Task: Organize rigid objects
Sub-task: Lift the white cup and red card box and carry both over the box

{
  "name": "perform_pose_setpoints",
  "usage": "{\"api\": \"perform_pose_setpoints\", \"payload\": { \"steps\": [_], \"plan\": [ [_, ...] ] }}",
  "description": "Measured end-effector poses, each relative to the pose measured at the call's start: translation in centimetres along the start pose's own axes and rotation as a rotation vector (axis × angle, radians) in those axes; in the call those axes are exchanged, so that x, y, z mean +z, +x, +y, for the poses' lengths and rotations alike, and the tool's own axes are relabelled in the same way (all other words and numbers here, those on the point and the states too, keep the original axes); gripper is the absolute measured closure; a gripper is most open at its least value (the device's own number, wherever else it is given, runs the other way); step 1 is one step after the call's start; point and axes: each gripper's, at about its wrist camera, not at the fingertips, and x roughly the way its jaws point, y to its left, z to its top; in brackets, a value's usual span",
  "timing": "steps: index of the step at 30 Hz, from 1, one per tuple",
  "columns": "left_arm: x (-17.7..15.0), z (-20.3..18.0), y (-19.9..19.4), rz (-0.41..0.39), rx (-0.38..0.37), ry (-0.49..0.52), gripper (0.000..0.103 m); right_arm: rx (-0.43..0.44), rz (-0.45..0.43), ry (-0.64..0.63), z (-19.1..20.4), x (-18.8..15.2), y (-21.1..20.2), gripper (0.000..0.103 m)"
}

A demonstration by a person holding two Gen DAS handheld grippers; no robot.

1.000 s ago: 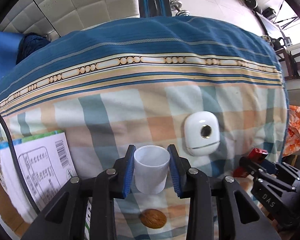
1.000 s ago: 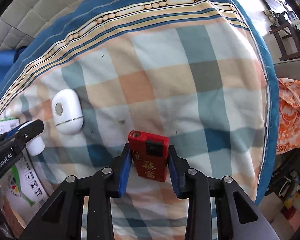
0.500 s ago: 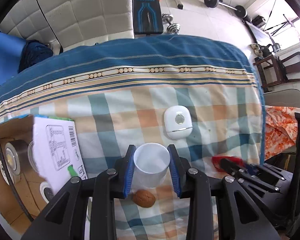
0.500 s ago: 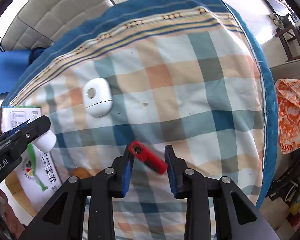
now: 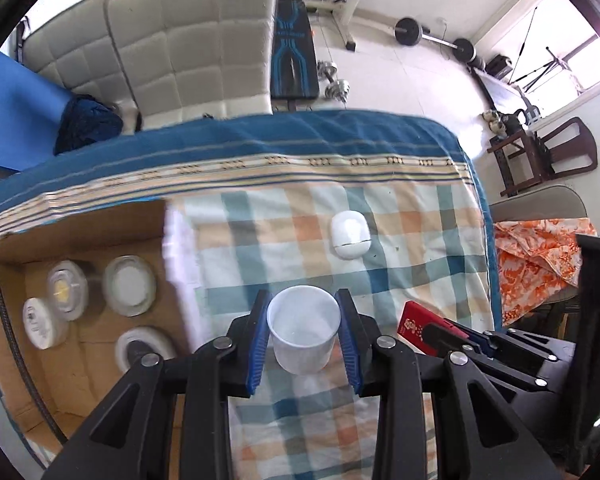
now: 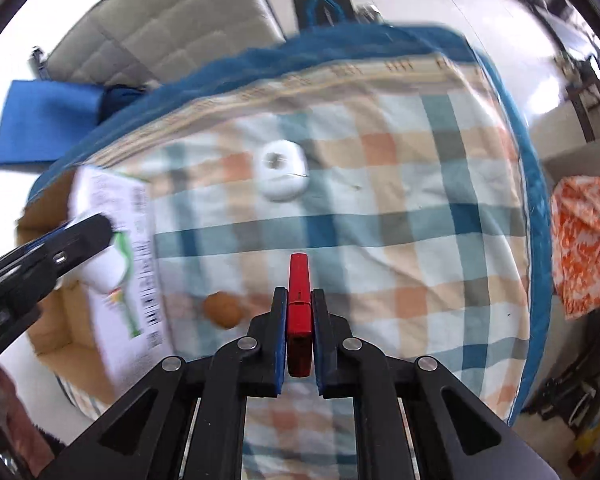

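My left gripper [image 5: 303, 336] is shut on a white plastic cup [image 5: 303, 332] and holds it high above the checked cloth, just right of an open cardboard box [image 5: 84, 240]. My right gripper [image 6: 299, 332] is shut on a flat red box [image 6: 299, 312], held edge-on above the cloth; the red box also shows in the left wrist view [image 5: 414, 326]. A white rounded case [image 5: 350, 234] lies on the cloth beyond both grippers, and it shows in the right wrist view [image 6: 282, 176]. A brown round object [image 6: 222, 310] lies on the cloth left of the right gripper.
The box holds several round white containers [image 5: 130, 286], and its white printed flap [image 6: 120, 248] stands open. An orange patterned cloth [image 5: 536, 260] lies past the table's right edge. A grey sofa [image 5: 188, 44] and gym weights stand beyond the far edge.
Both grippers have risen well above the cloth with their objects. The left one has shifted toward the box, whose inside now shows. The red box has turned edge-on between the right fingers.
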Motion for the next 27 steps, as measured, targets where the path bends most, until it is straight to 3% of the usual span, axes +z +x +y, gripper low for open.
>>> {"api": "perform_pose_setpoints", "payload": {
  "steps": [6, 13, 20, 27],
  "plan": [
    [-3.0, 5.2, -5.8, -0.063, 0.031, -0.022, 0.074, 0.036, -0.061, -0.090, 7.0, -2.2, -4.1, 0.092],
    [-7.3, 14.9, -8.7, -0.069, 0.121, -0.127, 0.074, 0.113, -0.030, -0.200, 18.0, -5.0, -2.0, 0.092],
    [-11.3, 23.7, -6.4, -0.005, 0.136, -0.274, 0.074, 0.166, 0.057, -0.245, 26.7, -7.0, 4.3, 0.092],
    [-13.4, 28.7, -1.7, 0.083, 0.105, -0.354, 0.074, 0.204, 0.081, -0.158, 29.9, -7.2, 10.5, 0.091]
  ]
}}
